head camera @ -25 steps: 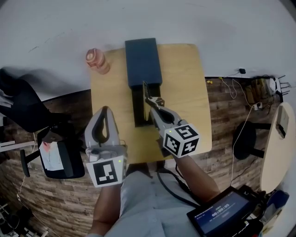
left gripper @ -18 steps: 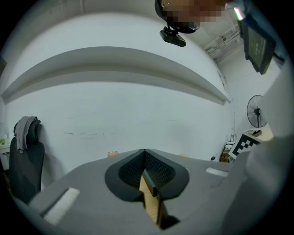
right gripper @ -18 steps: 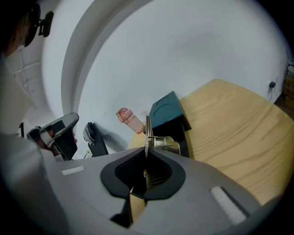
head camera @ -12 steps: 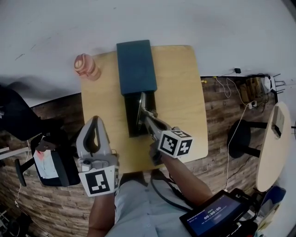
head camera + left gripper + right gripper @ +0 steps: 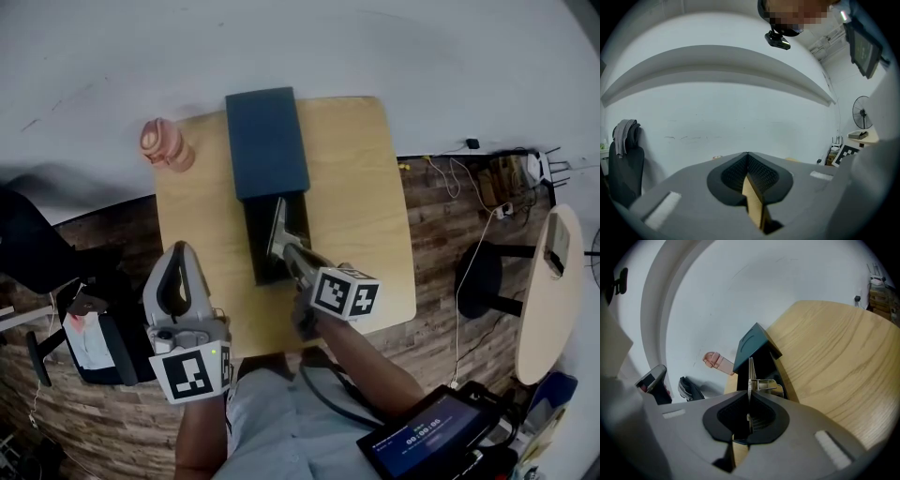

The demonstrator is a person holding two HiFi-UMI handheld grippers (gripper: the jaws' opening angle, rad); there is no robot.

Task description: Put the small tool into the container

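A dark blue container (image 5: 267,141) lies lengthwise on the wooden table (image 5: 361,187), its lid slid back so the black open part (image 5: 260,246) shows. My right gripper (image 5: 286,251) is shut on a small thin metal tool (image 5: 278,225), which it holds over that open part. In the right gripper view the tool (image 5: 751,373) sticks up from the right gripper (image 5: 749,398), with the container (image 5: 753,344) just beyond. My left gripper (image 5: 178,272) hovers at the table's near left edge. In the left gripper view its jaws (image 5: 747,158) meet with nothing between them, facing a white wall.
A pink bottle (image 5: 165,143) stands at the table's far left corner and also appears in the right gripper view (image 5: 715,361). A black chair (image 5: 103,328) sits left of the table, and a round stool (image 5: 483,281) and cables lie to the right. The floor is brick-patterned.
The head view has shifted, so table and container sit further left. My right gripper stays shut on the tool and has drawn in over the container's open part. The left gripper keeps its pose.
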